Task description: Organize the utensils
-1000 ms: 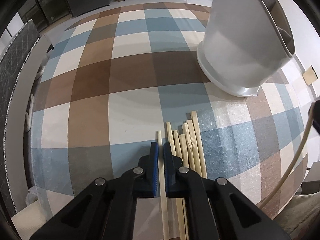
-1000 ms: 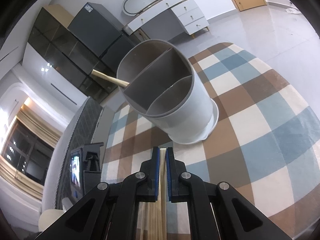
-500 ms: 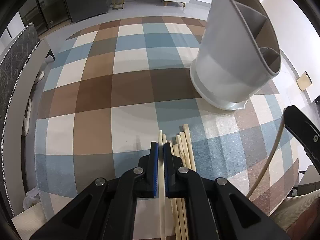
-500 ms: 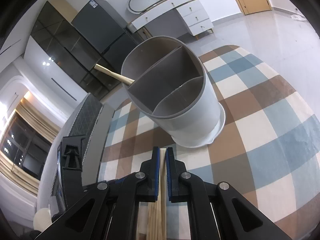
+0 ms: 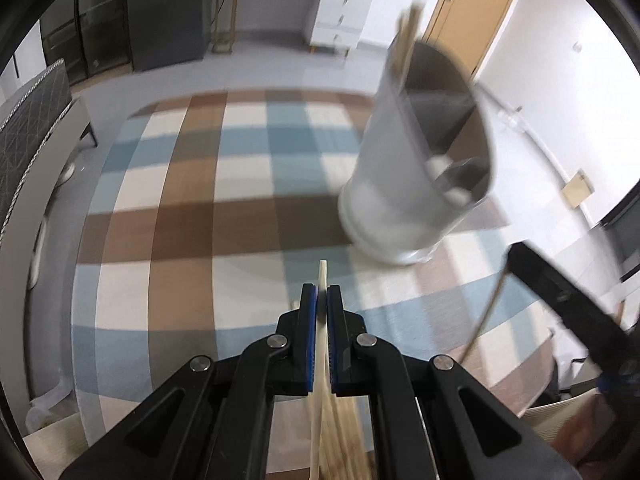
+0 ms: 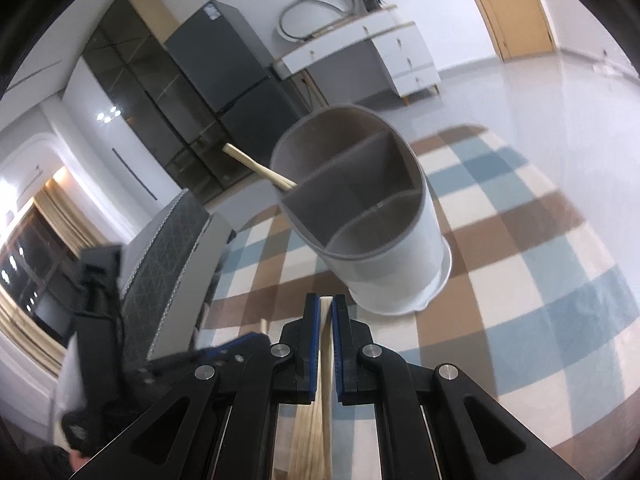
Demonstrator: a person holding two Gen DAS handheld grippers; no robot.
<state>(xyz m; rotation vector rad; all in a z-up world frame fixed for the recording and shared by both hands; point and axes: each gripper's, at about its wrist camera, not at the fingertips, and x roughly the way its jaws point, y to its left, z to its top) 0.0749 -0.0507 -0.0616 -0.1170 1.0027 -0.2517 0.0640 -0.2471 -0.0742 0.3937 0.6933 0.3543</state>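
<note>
A grey utensil holder (image 5: 420, 168) with divided compartments stands on the checked tablecloth (image 5: 192, 216); it also shows in the right wrist view (image 6: 372, 216). A wooden chopstick (image 6: 260, 168) leans out of its far compartment. My left gripper (image 5: 321, 308) is shut on a wooden chopstick (image 5: 322, 276), raised above the cloth, with more chopsticks (image 5: 344, 432) lying below it. My right gripper (image 6: 326, 312) is shut on a wooden chopstick (image 6: 326, 344), in front of the holder. The right gripper's body (image 5: 568, 304) shows at the right of the left wrist view.
A grey padded chair (image 6: 168, 256) stands at the table's left side. A dark fridge (image 6: 240, 92) and a white drawer unit (image 6: 380, 56) stand against the far wall. A wooden door (image 5: 480, 8) is at the back right.
My left gripper has lifted its chopstick off the cloth and tilted up toward the holder. My right gripper has moved a little closer to the holder, still holding its chopstick.
</note>
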